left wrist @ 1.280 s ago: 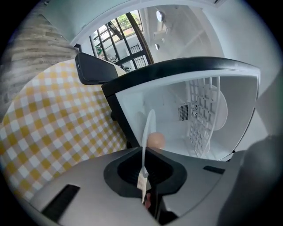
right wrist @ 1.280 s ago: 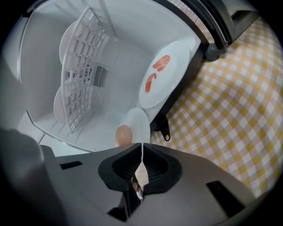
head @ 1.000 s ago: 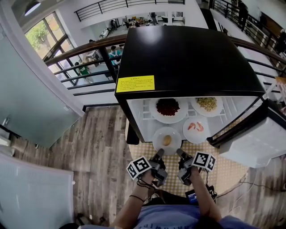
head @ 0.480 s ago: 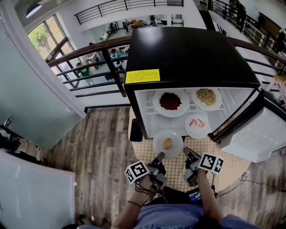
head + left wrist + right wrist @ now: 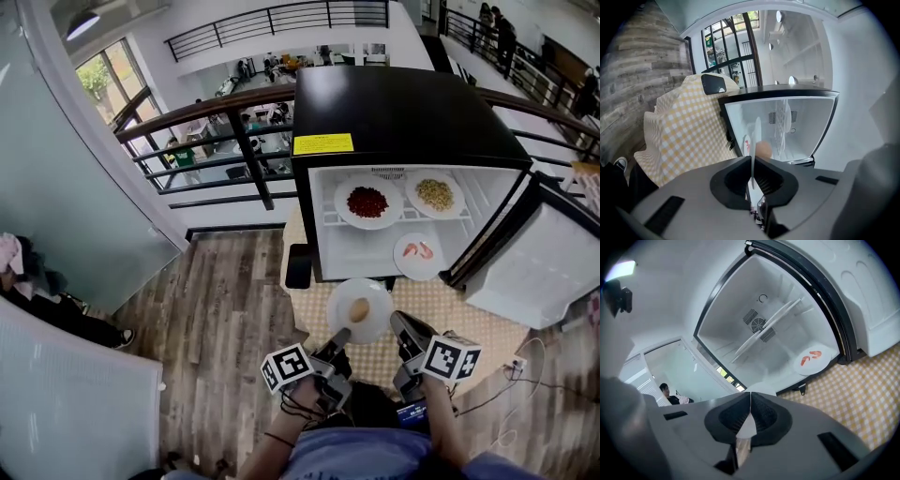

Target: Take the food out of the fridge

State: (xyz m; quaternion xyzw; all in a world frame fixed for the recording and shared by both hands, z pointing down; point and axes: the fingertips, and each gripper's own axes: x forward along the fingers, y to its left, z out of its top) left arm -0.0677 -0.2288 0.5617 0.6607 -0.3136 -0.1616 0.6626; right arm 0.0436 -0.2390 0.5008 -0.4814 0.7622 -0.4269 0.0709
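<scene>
Head view: your left gripper (image 5: pixel 339 337) and right gripper (image 5: pixel 402 324) both clamp the plate (image 5: pixel 371 291) rim at seven and four o'clock; fridge (image 5: pixel 403 103) beyond at twelve.

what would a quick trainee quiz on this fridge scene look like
1. True or false: the bun plate is outside the fridge.
2. How many plates are inside the fridge?
3. Fill the gap: the lower-shelf plate holds ____.
Key: 1 true; 2 three; 3 shrimp.
</scene>
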